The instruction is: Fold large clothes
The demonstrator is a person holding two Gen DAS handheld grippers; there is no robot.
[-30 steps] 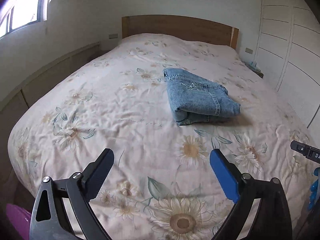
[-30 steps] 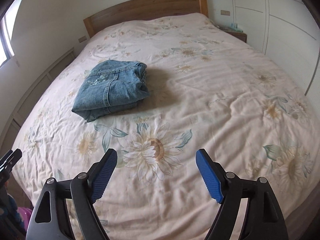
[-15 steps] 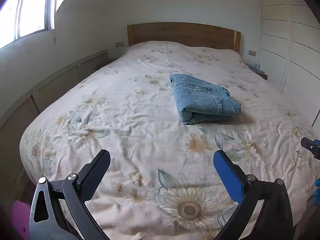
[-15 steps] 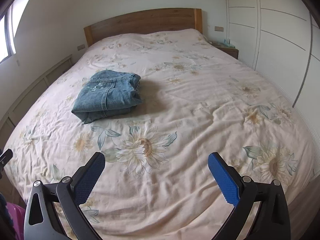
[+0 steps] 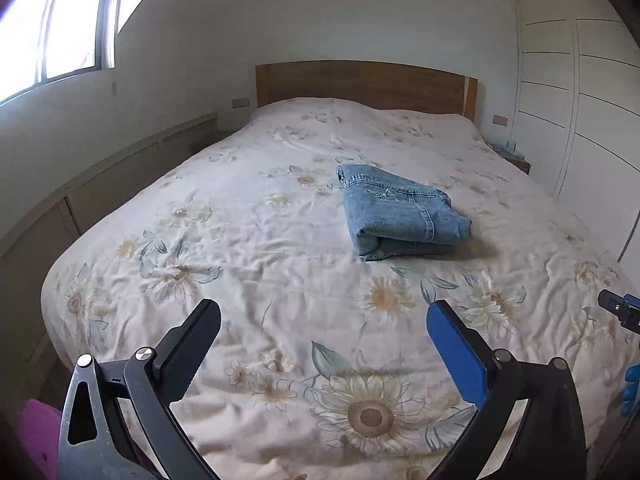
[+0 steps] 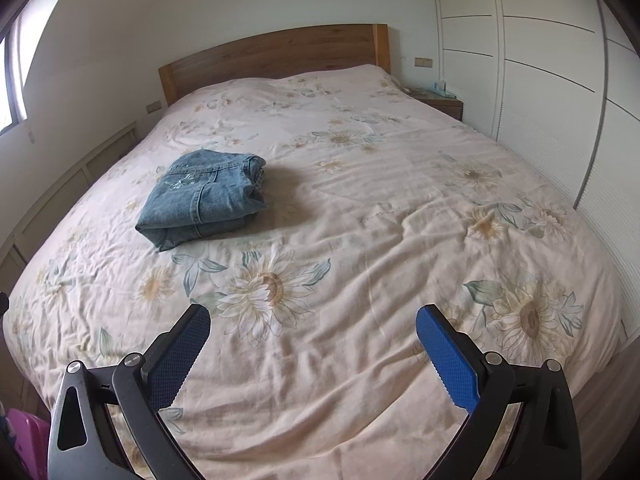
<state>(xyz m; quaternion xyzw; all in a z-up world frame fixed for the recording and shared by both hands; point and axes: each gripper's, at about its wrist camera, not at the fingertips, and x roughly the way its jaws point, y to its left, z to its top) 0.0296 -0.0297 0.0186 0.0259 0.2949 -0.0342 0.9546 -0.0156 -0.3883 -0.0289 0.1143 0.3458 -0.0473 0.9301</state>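
Since the jeans (image 5: pixel 402 214) lie as a compact folded bundle on the bed (image 5: pixel 248 248), well beyond both tools, I judge the folding finished for this garment. My left gripper (image 5: pixel 324 332) and right gripper (image 6: pixel 314 330) both hang over the flowered cover with jaws wide and nothing between them. I see no other clothes waiting.

Both views look from the foot of the bed (image 5: pixel 280 208) toward its headboard (image 5: pixel 360 82), angled downward, each across its own tongs at the bottom edge. The left wrist view stands nearer the window (image 5: pixel 60 28) side; the right wrist view stands nearer the wardrobe (image 6: pixel 540 60) side. Both share the bedspread, the headboard and the folded jeans (image 6: pixel 204 196), which lie well away from either camera.
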